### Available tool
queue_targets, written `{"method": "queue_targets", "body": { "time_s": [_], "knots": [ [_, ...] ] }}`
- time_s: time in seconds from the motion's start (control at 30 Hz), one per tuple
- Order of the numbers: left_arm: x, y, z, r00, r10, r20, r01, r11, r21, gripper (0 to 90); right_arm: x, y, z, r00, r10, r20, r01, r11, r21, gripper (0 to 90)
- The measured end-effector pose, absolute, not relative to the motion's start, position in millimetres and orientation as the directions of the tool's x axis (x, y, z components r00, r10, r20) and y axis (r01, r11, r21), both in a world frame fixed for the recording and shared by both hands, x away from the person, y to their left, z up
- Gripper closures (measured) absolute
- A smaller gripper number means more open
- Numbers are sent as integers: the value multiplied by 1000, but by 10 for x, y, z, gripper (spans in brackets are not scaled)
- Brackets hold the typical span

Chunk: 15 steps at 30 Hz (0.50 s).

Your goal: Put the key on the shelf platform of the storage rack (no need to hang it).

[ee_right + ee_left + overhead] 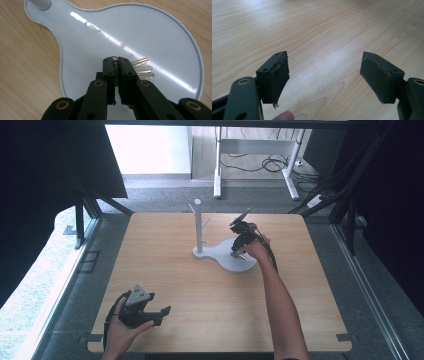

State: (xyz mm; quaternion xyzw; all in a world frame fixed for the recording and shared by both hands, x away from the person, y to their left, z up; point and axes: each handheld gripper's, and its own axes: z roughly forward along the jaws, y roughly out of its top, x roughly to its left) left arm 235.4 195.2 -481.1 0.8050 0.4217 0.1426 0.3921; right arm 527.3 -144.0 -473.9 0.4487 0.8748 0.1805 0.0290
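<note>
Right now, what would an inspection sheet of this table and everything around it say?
Surface: wooden table, bare grain.
Job's things: white stand with pegged post; bunch of keys on its round tray.
Clutter: nothing seen.
Grippers: right gripper shut on the keys; left gripper open, held near the table's front edge.
Cables: black cable trailing along the right forearm; loose cables on the floor.
Surroundings: white desk frame, dark curtains.

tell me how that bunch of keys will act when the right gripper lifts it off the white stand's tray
The keys will likely dangle and swing: several loose blades fan out beside the right gripper, whose jaws are shut on them. Being thin metal on the glossy tray, they may slide or slip if nudged.
</note>
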Motion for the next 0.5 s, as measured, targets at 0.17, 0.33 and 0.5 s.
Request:
{"method": "queue_targets", "body": {
  "time_s": [0.17,0.33,0.5],
  "knots": [
    [2357,1935,-4820,607,788,-99,568,-343,748,234,5263,-1485,-4715,-592,799,105,773,526,354,752],
    [2355,1901,-4826,613,784,-97,566,-349,747,234,5203,-1564,-4658,-590,799,113,764,508,399,625],
    [2357,1872,-4835,619,780,-94,565,-360,742,234,5109,-1643,-4570,-596,795,110,747,498,440,584]
  ]
}}
